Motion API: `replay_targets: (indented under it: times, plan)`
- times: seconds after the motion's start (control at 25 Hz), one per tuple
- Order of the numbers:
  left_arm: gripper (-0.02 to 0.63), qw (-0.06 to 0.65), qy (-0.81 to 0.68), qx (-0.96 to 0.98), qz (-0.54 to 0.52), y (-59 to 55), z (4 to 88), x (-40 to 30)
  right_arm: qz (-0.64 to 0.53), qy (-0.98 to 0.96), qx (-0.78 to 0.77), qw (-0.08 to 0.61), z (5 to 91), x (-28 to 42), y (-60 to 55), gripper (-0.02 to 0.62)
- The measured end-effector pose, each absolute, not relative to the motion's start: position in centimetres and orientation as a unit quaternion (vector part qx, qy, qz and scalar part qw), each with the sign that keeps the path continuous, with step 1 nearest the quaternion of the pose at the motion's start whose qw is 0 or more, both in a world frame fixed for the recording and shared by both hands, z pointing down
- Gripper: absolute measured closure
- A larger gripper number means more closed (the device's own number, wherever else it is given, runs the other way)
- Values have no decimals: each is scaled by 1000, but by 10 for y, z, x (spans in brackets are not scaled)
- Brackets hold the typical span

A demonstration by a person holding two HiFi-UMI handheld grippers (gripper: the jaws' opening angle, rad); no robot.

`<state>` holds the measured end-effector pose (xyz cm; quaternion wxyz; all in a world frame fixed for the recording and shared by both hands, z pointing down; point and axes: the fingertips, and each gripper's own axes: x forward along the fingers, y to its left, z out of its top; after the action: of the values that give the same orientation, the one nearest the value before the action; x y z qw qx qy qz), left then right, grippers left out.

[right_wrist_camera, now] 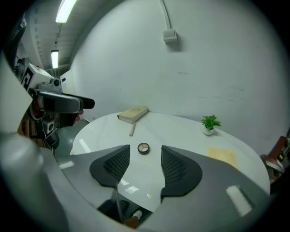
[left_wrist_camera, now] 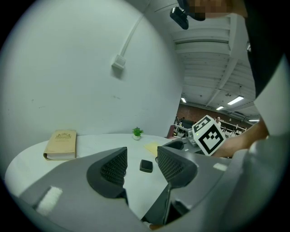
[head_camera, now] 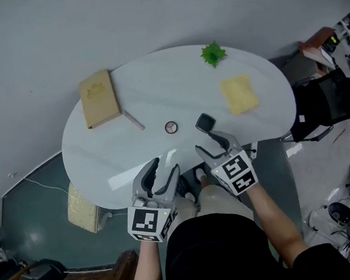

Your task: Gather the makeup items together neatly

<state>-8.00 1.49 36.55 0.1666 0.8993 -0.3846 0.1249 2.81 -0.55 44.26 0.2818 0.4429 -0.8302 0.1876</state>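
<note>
I held both tools over the near edge of the glossy white oval desk [head_camera: 158, 86], which showed bright glints along its front. My left hand-held gripper [head_camera: 162, 171] stood with its jaws apart and nothing in them. Sighting along it, the small black square compact [left_wrist_camera: 146, 166] showed in the gap, lying flat on the desk farther off and untouched. My right hand-held gripper [head_camera: 211, 141] was likewise spread and empty. The round black compact with three tinted pans [right_wrist_camera: 143, 148] lay beyond its tips, near the middle of the desk. The two compacts sat near each other but apart, the square one to the right of the round one as I looked down. A slim beige stick [head_camera: 133, 120] lay slantwise just beside the near corner of a tan hardcover book [head_camera: 99, 99] at the far left. By the far edge stood a little green plant in a white pot [right_wrist_camera: 209, 123]. A pale yellow square pad [head_camera: 239, 94] lay flat to the right, well apart from the compacts. Behind the desk rose a plain pale grey wall carrying a white cable duct with a small box [right_wrist_camera: 170, 35]. The floor [head_camera: 29, 210] was dark teal. A black chair [head_camera: 321, 102] stood off the desk's right end, and strip lights [right_wrist_camera: 67, 9] ran along the ceiling.
</note>
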Motion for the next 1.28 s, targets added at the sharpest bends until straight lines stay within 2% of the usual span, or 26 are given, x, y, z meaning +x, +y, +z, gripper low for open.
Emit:
replay_targets:
  times: [0.68,1.04,1.28]
  plan:
    - [397,207,-417,871,160,-18,394,-57,192,-821,393,368,537,70,-53,342]
    - [397,224,-419,862,174,-24,405,-49,201,-812,375,399,571,80,-64,290]
    - [397,228,-423,859,178,-26,410,-46,207,-809,367,410,585,82,-65,291]
